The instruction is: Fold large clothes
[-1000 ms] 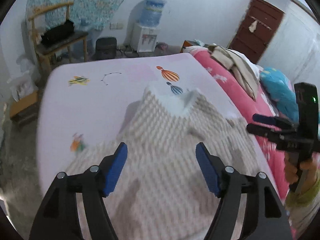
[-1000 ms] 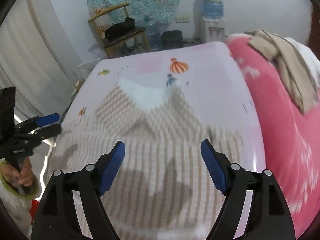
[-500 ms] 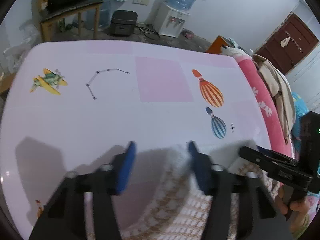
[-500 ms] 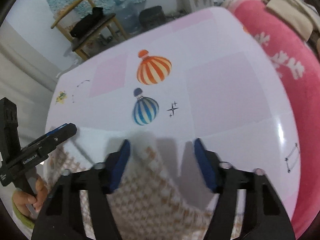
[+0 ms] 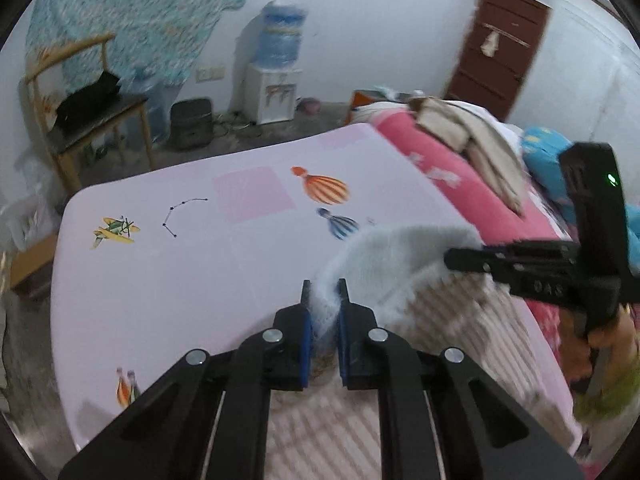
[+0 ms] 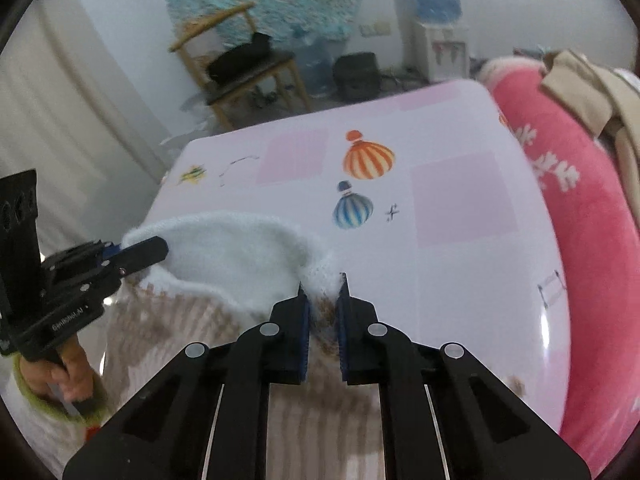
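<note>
Our left tool (image 5: 323, 294) and right tool (image 6: 322, 294) are matte black linkages with silver rivets and blue pads (image 5: 306, 332), one body lit by a green lamp, the other lettered white, and our cuffs (image 6: 30, 386) are fuzzy yellow-green.

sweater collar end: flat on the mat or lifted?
Lifted. The sweater has its white collar edge raised off the mat, pinched at each corner by the closing left tool and right tool.
</note>
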Tool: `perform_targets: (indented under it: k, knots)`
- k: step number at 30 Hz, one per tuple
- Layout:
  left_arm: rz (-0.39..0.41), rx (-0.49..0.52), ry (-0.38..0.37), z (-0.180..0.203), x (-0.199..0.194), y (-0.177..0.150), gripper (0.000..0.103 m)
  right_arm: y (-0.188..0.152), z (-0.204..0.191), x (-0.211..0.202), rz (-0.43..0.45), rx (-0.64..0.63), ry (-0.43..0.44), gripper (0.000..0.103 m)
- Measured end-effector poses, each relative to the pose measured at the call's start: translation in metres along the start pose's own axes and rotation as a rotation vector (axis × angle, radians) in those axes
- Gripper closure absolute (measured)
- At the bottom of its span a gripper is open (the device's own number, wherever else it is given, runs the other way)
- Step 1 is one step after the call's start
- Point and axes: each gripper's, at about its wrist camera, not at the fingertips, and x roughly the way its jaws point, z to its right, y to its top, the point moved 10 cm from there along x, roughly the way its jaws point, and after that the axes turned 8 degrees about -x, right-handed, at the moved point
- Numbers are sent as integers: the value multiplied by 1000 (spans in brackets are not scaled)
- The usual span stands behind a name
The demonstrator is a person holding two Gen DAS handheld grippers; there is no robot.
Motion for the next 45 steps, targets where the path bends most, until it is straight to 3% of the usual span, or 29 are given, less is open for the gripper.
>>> perform_targets:
  k: [5, 8, 13, 17, 21, 24, 32, 35, 37, 45]
  knots:
    - [16, 62, -11, 15, -31, -43, 93, -33, -13, -27, 34, -110, -19, 85]
    - [22, 100, 10, 21, -35, -66, 93, -40, -26, -37, 38, -159, -15, 70]
    - [7, 114, 14, 24, -35, -90, 93, -12, -49, -85, 188, -149, 138, 51]
    - [5, 107, 20, 22, -32, -94, 92, 14, -49, -78, 189, -96, 142, 51]
    - [-3, 113, 29, 22, -31, -100, 92, 9, -46, -31, 65, -23, 159, 72]
    - [-12, 131, 47, 22, -31, -103, 92, -15, -51, -10, -28, 13, 193, 78]
    - [-62, 148, 71, 18, -32, -116, 86, -62, -62, 0, -116, -14, 204, 78]
    - [-74, 127, 68, 16, -39, -122, 78, -68, -60, 4, -124, -10, 195, 78]
    - [-78, 95, 52, 14, -47, -125, 65, -73, -60, 6, -130, -12, 185, 78]
    - [10, -38, -27, 2, -100, -120, 57, -62, -52, -18, -74, 25, 206, 70]
